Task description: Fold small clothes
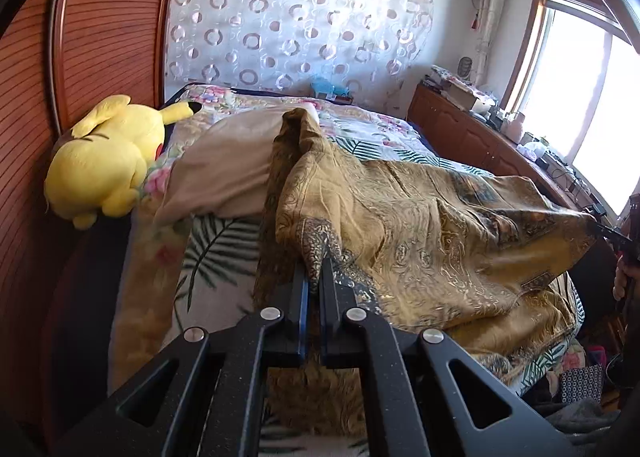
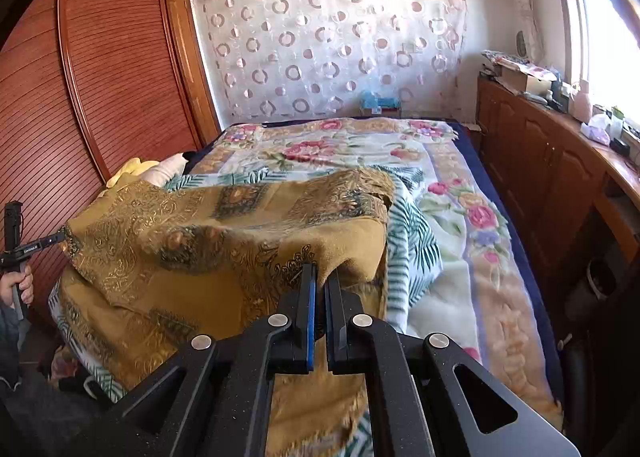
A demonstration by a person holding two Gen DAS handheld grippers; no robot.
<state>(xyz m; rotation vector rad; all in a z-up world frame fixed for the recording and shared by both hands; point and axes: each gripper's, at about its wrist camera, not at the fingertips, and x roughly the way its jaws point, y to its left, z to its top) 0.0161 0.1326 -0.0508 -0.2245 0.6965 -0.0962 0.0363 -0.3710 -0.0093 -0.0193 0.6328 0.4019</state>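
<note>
A golden-brown patterned cloth (image 1: pixel 420 225) lies spread over the near part of the bed, lifted at two corners. My left gripper (image 1: pixel 318 257) is shut on one corner of it, near the bed's left side. My right gripper (image 2: pixel 322 273) is shut on the other near corner of the cloth (image 2: pixel 208 233). Each gripper also shows in the other's view: the right one at the far right (image 1: pixel 600 227), the left one at the far left (image 2: pixel 60 236), both pinching the cloth's edge taut between them.
The bed carries a floral blanket (image 2: pixel 460 225) and a leaf-print sheet (image 1: pixel 216 245). A yellow plush toy (image 1: pixel 108 161) and a beige pillow (image 1: pixel 224 165) lie at the left. A wooden wardrobe (image 2: pixel 100 69) stands left, a cluttered wooden cabinet (image 2: pixel 540 153) right.
</note>
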